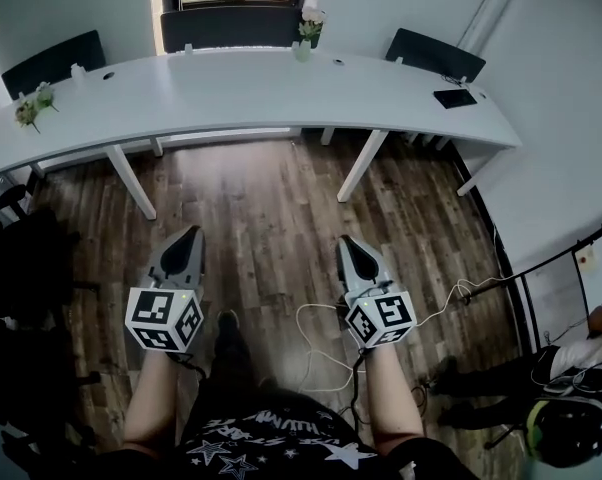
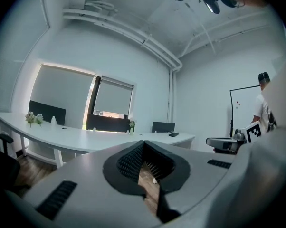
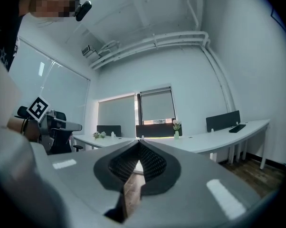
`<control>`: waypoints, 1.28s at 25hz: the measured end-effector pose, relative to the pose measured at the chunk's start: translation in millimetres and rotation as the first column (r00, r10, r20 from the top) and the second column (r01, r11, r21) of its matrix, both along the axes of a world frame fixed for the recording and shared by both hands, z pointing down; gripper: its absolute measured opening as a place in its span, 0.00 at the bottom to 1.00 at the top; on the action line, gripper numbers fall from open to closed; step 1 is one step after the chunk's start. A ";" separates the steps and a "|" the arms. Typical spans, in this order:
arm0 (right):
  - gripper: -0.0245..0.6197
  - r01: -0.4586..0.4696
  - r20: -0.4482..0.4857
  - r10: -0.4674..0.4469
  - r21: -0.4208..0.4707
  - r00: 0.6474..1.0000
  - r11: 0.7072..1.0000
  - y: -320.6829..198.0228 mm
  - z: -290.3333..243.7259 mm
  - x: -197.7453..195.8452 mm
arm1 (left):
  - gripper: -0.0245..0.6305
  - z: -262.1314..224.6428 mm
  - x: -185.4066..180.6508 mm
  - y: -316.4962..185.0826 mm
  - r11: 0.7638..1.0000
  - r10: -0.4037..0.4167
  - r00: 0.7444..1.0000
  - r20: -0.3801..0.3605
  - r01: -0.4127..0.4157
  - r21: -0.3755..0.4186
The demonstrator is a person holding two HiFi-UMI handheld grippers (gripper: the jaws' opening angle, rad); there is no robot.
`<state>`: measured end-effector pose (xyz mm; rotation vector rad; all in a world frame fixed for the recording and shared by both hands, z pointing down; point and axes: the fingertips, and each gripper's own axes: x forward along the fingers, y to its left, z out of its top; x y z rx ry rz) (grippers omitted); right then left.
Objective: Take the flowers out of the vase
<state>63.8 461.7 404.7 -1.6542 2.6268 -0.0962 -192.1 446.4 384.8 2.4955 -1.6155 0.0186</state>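
Note:
A small pale vase with white flowers (image 1: 308,30) stands at the back edge of the long curved white desk (image 1: 231,93), near its middle. The same vase with flowers (image 2: 132,125) shows far off in the left gripper view, and the vase with flowers (image 3: 176,127) in the right gripper view too. A second small bunch of flowers (image 1: 33,106) lies at the desk's left end. My left gripper (image 1: 186,236) and right gripper (image 1: 347,243) hover side by side over the wooden floor, well short of the desk. Both are shut and hold nothing.
Black chair backs (image 1: 231,26) stand behind the desk, and a flat black device (image 1: 454,98) lies at its right end. Slanted white desk legs (image 1: 129,180) are ahead of me. A white cable (image 1: 321,328) loops on the floor. A person (image 1: 571,408) sits low at the right; a dark chair (image 1: 21,268) is at the left.

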 end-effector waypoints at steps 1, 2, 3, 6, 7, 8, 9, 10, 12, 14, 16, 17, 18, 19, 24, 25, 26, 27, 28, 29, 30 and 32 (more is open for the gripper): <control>0.04 -0.001 -0.005 0.001 -0.002 1.000 1.000 -9.8 0.2 -0.5 | 0.05 1.6 -0.2 -10.6 1.000 0.004 1.000 -0.003 -0.004 -0.001; 0.04 0.000 -0.010 0.000 -0.003 1.000 1.000 -20.4 0.0 -1.5 | 0.05 3.1 -0.2 -21.5 1.000 0.009 1.000 -0.005 -0.009 -0.001; 0.04 0.001 -0.013 -0.001 -0.005 1.000 1.000 -31.5 0.1 -2.7 | 0.05 4.6 -0.3 -32.6 1.000 0.015 1.000 -0.006 -0.015 -0.001; 0.04 -0.004 -0.009 0.004 -0.017 1.000 1.000 -68.9 1.3 -6.7 | 0.05 8.6 -2.3 -69.8 0.999 0.032 0.999 -0.004 -0.032 -0.003; 0.04 -0.008 -0.003 0.008 -0.020 1.000 1.000 -82.9 1.4 -8.8 | 0.05 9.7 -4.1 -83.7 0.999 0.035 0.999 -0.004 -0.035 -0.007; 0.04 -0.012 0.002 0.012 -0.023 1.000 1.000 -97.4 1.4 -11.7 | 0.05 10.8 -6.4 -97.8 0.999 0.037 0.999 -0.005 -0.037 -0.012; 0.04 -0.014 0.006 0.014 -0.025 1.000 1.000 -112.2 1.1 -15.6 | 0.05 11.5 -8.9 -111.4 0.999 0.038 0.999 -0.006 -0.038 -0.018; 0.04 -0.011 0.007 0.011 -0.026 1.000 1.000 -126.7 0.0 -20.4 | 0.05 11.7 -11.5 -124.4 0.999 0.038 0.999 -0.006 -0.038 -0.021; 0.04 -0.006 -0.001 0.006 -0.027 1.000 1.000 -153.6 -3.8 -30.5 | 0.05 11.1 -16.0 -148.3 0.999 0.042 0.999 -0.008 -0.043 -0.026; 0.04 -0.004 -0.012 0.004 -0.029 1.000 1.000 -177.6 -7.7 -42.0 | 0.05 10.6 -22.6 -169.6 0.998 0.051 0.999 -0.014 -0.052 -0.030; 0.04 -0.001 -0.019 0.001 -0.033 1.000 0.999 -201.1 -10.0 -55.7 | 0.05 11.0 -33.4 -190.8 0.998 0.055 0.998 -0.016 -0.056 -0.035; 0.04 0.002 -0.022 -0.002 -0.035 1.000 0.999 -212.7 -10.5 -62.8 | 0.05 11.6 -39.5 -201.4 0.998 0.055 0.998 -0.017 -0.055 -0.037; 0.04 0.005 -0.026 -0.006 -0.038 1.000 0.999 -223.9 -10.6 -69.9 | 0.05 12.3 -45.4 -211.6 0.998 0.054 0.998 -0.020 -0.054 -0.040; 0.04 0.010 -0.028 -0.011 -0.040 1.000 0.999 -234.5 -10.4 -76.9 | 0.05 13.0 -51.1 -221.1 0.998 0.053 0.998 -0.022 -0.054 -0.043; 0.04 0.022 -0.029 -0.024 -0.060 0.999 0.998 -282.1 -3.7 -110.3 | 0.05 20.4 -81.5 -260.8 0.997 0.048 0.998 -0.027 -0.050 -0.053; 0.04 0.022 -0.026 -0.024 -0.064 0.999 0.998 -289.9 -2.0 -116.5 | 0.05 22.9 -87.9 -267.3 0.997 0.045 0.999 -0.030 -0.047 -0.058; 0.04 0.024 -0.024 -0.025 -0.068 0.999 0.997 -296.5 -0.7 -122.6 | 0.05 25.2 -93.8 -273.1 0.997 0.045 0.998 -0.033 -0.047 -0.064; 0.04 0.025 -0.024 -0.027 -0.071 0.999 0.997 -302.0 0.1 -128.2 | 0.05 27.1 -99.0 -278.1 0.996 0.047 0.998 -0.037 -0.049 -0.069; 0.04 0.026 -0.027 -0.028 -0.072 0.999 0.997 -306.7 0.3 -132.9 | 0.05 28.5 -103.1 -282.7 0.996 0.052 0.998 -0.039 -0.054 -0.073; 0.04 0.025 -0.029 -0.027 -0.070 0.999 0.997 -311.1 -0.1 -136.3 | 0.05 29.3 -106.3 -287.3 0.995 0.057 0.998 -0.039 -0.060 -0.074; 0.04 0.022 -0.031 -0.024 -0.068 0.999 0.997 -315.4 -0.8 -138.4 | 0.05 29.6 -108.8 -292.1 0.995 0.062 0.997 -0.038 -0.064 -0.072; 0.04 0.014 -0.035 -0.017 -0.066 0.999 0.998 -322.9 -2.1 -139.8 | 0.05 29.2 -112.0 -301.8 0.995 0.066 0.997 -0.038 -0.069 -0.068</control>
